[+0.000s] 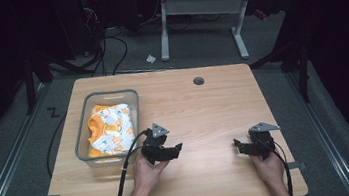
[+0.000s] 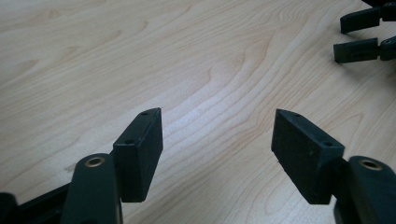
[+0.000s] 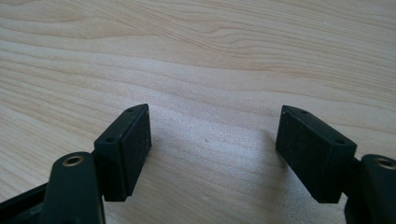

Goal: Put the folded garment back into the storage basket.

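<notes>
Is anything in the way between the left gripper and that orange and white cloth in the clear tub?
Only the clear plastic tub itself: its near wall stands between the open left gripper and the orange and white cloth inside. The tub has no lid, so reaching from above looks unobstructed.

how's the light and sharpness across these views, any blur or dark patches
High view: the table is evenly lit, the room around it nearly black, the picture soft. Left gripper view: wood grain crisp, a mild bright sheen between the open left gripper. Right gripper view: the right gripper casts soft shadows; no motion blur.

Wooden table [image 1: 204, 109]; floor cables [image 1: 115, 45]; white desk frame [image 1: 202, 9] behind.
</notes>
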Tool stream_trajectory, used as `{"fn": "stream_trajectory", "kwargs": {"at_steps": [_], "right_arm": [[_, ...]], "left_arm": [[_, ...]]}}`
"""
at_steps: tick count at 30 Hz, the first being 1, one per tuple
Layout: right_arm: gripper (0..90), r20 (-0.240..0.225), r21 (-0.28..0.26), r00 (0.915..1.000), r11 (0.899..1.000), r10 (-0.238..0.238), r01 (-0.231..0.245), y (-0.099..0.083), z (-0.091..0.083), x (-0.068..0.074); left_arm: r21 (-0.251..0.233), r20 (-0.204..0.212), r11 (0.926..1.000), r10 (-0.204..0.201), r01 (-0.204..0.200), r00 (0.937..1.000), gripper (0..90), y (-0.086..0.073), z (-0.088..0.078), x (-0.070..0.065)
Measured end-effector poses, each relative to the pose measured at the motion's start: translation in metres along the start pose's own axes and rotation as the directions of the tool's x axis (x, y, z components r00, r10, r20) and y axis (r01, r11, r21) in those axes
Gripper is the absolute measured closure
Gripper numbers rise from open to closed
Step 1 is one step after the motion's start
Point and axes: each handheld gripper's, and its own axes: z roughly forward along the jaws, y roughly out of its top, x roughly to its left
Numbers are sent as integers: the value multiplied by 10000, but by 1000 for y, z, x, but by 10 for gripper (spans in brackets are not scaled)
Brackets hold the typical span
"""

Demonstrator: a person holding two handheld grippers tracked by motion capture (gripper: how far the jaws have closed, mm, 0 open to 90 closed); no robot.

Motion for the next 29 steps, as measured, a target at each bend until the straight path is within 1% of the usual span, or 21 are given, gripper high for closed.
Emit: {"fn": "stream_trajectory", "kwargs": {"at_steps": [3, 6, 7, 9, 13, 15, 16, 19, 22, 29], "right_arm": [[269, -1, 0, 10000, 10000, 1, -1, 0, 0, 0], [269, 0, -8, 10000, 10000, -21, 21, 0, 0, 0], [269, 0, -1, 10000, 10000, 2, -2, 0, 0, 0], [269, -2, -3, 10000, 10000, -9, 9, 0, 0, 0], [268, 1, -6, 10000, 10000, -25, 25, 0, 0, 0], [269, 0, -7, 10000, 10000, -26, 26, 0, 0, 0], [268, 3, -4, 10000, 10000, -12, 12, 0, 0, 0], [269, 3, -2, 10000, 10000, -10, 10, 0, 0, 0], [269, 11, -21, 10000, 10000, -25, 25, 0, 0, 0], [268, 14, -27, 10000, 10000, -36, 36, 0, 0, 0]], "left_arm": [[77, -25, 9999, -66, 66, 10000, 343, -5, 5, -1], [234, -116, 9997, 30, -27, 9999, 343, -12, 11, -2], [354, -162, 9993, 85, -79, 9998, 342, -14, 14, -3], [460, -454, 9986, 297, -276, 9985, 340, -18, 19, -5], [613, -850, 9974, 439, -388, 9954, 338, -28, 29, -5], [608, -1219, 9968, 596, -525, 9908, 329, -33, 32, -6], [498, -1423, 9965, 739, -674, 9871, 316, -35, 33, -6], [78, -1595, 9984, 561, -555, 9856, 301, -40, 33, -6], [104, -1752, 9990, 441, -430, 9835, 276, -41, 33, -9], [134, -1771, 9992, 402, -384, 9834, 261, -42, 32, -11]]}}
